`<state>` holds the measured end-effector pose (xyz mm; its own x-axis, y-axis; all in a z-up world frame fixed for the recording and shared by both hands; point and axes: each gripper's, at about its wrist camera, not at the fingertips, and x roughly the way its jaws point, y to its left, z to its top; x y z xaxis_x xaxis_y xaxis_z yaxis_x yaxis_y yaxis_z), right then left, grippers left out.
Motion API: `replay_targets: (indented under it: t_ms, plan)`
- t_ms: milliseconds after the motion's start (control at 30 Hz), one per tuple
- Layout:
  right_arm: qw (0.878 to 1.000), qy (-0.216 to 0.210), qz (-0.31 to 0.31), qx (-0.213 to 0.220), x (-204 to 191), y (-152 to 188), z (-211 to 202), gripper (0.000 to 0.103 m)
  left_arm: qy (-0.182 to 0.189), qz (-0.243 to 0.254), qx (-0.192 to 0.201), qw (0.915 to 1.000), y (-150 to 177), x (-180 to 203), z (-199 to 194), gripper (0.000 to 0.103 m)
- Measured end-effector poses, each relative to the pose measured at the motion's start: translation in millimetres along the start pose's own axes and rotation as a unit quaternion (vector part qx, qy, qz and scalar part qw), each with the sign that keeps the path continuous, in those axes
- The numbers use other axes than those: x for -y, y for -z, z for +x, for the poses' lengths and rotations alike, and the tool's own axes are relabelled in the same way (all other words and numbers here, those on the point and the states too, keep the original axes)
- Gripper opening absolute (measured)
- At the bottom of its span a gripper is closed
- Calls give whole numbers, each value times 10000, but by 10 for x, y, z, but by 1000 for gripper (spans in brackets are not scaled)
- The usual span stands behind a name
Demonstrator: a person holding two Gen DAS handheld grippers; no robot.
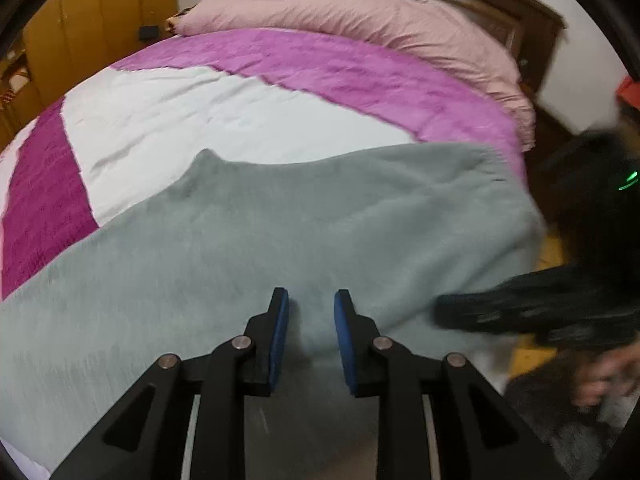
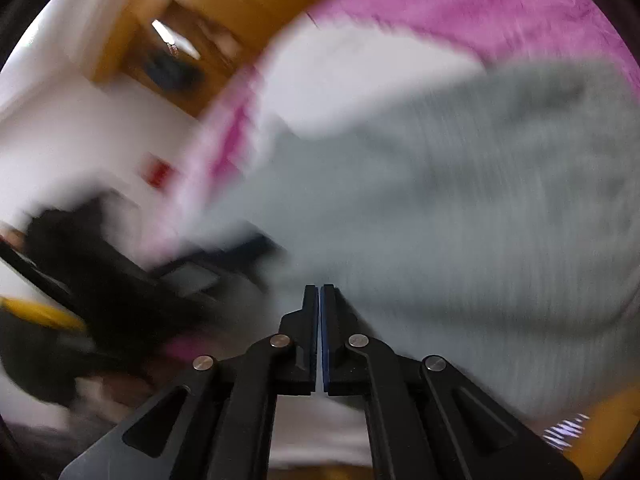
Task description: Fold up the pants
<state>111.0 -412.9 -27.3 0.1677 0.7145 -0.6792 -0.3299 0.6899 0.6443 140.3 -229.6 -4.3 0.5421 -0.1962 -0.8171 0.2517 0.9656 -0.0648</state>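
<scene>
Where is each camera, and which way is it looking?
Left wrist: sits on the left gripper, looking along its open fingers over the grey pants and bed toward the pillow; the right gripper shows too.
Right wrist: sits on the right gripper, fingers shut, looking over the blurred pants toward a wooden cupboard.
Shared: pants and bed.

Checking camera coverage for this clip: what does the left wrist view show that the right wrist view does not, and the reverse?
Only the left wrist view shows the pale pink pillows, the wooden headboard, and the left gripper open over the cloth, with the right gripper's dark body at the pants' edge. Only the right wrist view, heavily blurred, shows the right gripper with its jaws together and a small red patch I cannot identify. Both show the grey pants spread on the purple and white blanket.
</scene>
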Motion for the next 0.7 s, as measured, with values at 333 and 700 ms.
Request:
replay_targets:
  t_ms: [333,700]
  plan:
    - [9929,-180,934,717,491,-168,-482,0,37,280,89,9996,127,210,-90,24]
    - [9647,-97,1195,2343,769,89,-1960,23,336,191,170,9991,-11,369,-84,26]
